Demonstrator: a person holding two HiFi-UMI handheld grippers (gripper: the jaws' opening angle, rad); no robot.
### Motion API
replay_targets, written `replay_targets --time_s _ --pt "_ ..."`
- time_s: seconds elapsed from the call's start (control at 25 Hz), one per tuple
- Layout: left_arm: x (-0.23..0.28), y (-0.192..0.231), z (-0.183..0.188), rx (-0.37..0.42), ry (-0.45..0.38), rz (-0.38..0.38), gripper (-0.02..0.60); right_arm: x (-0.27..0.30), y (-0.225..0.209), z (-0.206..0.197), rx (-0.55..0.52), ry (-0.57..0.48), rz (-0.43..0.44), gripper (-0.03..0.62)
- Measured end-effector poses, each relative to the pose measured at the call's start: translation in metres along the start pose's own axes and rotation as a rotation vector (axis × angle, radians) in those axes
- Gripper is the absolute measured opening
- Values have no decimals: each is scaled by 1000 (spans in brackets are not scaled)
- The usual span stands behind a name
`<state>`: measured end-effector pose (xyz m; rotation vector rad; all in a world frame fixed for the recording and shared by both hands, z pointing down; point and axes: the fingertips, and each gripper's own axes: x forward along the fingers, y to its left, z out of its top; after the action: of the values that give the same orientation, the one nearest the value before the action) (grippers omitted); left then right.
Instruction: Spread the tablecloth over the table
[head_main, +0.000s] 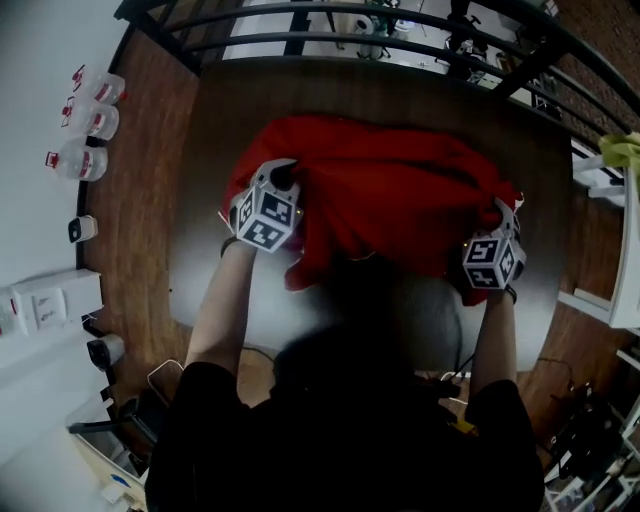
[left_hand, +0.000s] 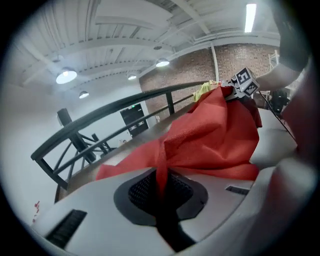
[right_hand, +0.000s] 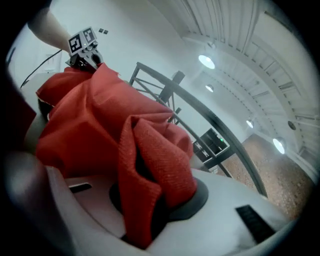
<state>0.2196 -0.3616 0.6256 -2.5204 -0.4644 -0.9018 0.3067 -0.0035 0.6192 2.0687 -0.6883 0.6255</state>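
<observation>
Left gripper (head_main: 282, 172): its jaws are pressed together on a thin fold at the edge of the red woven tablecloth (head_main: 390, 190). In the left gripper view the fold (left_hand: 161, 170) runs up out of the pinch between the dark pads.
Right gripper (head_main: 503, 210): its jaws are clamped on a thicker, doubled-over wad of the same cloth. In the right gripper view the wad (right_hand: 150, 170) bulges out over the pads.
Red tablecloth, overall: it lies bunched and crumpled on the dark, smooth table top (head_main: 400, 95), between the two grippers and swelling out past their tips, away from the person.
Cloth near the left gripper: a loose flap (head_main: 312, 268) droops towards the person, just inside that gripper and on the right gripper's side of it.
Cloth near the right gripper: its corner is gathered right at the jaw tips, with the bulk of it spreading off towards the left gripper.
From the left gripper's side: the cloth (left_hand: 215, 135) rises in a ridge straight across to the right gripper (left_hand: 229, 92), which holds the far end.
From the right gripper's side: the cloth (right_hand: 85, 115) billows over to the left gripper (right_hand: 92, 62), which grips the opposite end.
Table still bare: a wide strip lies beyond the cloth, ahead of both grippers.
Beyond the table: a black metal railing (head_main: 300, 15) curves along the far side, ahead of the jaw tips.
</observation>
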Motion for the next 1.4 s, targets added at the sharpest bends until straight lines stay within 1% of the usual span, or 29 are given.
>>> replay_targets --time_s 0.08,0.16,0.28,0.36,0.56,0.68,0.72,0.76,0.84,0.92,0.96,1.08,1.12,1.16,1.28,1.4 --pt "13 -7 -21 -12 54 -22 17 17 15 -8 -38 48 3 58" --pt "22 -11 -34 -21 79 -19 17 33 31 -17 -61 85 24 57" --pt "36 -18 -50 -37 115 -30 17 56 54 -32 -57 134 83 58" --pt "46 -23 -63 -43 145 -43 17 67 65 -37 -43 148 95 58" --pt "58 -27 -77 -60 172 -37 15 76 70 -38 11 149 86 46" --pt "58 -26 -75 -55 187 -31 22 75 69 -41 -5 174 99 51" --pt "54 -24 -71 -48 181 -13 41 72 67 -40 -19 179 91 70" --pt "49 -20 -66 -44 169 10 76 67 63 -36 -28 177 80 97" --pt "35 -12 -54 -57 134 45 167 55 50 -26 -16 147 63 196" --pt "20 -6 -42 -74 102 46 232 43 38 -17 8 110 58 259" --pt "12 -5 -37 -74 89 44 244 35 33 -17 16 99 56 270" --pt "-14 -2 -21 -49 41 61 236 10 24 -20 18 67 49 270" --pt "-23 -1 -16 -43 24 70 221 1 21 -18 5 49 47 270" --pt "-30 -2 -12 -40 12 75 221 -9 19 -14 -11 30 44 270" --pt "-54 -11 -8 -25 1 72 221 -37 21 -11 -40 2 35 270" --pt "-71 -27 -9 -17 0 62 221 -62 24 -17 -35 -2 20 270"
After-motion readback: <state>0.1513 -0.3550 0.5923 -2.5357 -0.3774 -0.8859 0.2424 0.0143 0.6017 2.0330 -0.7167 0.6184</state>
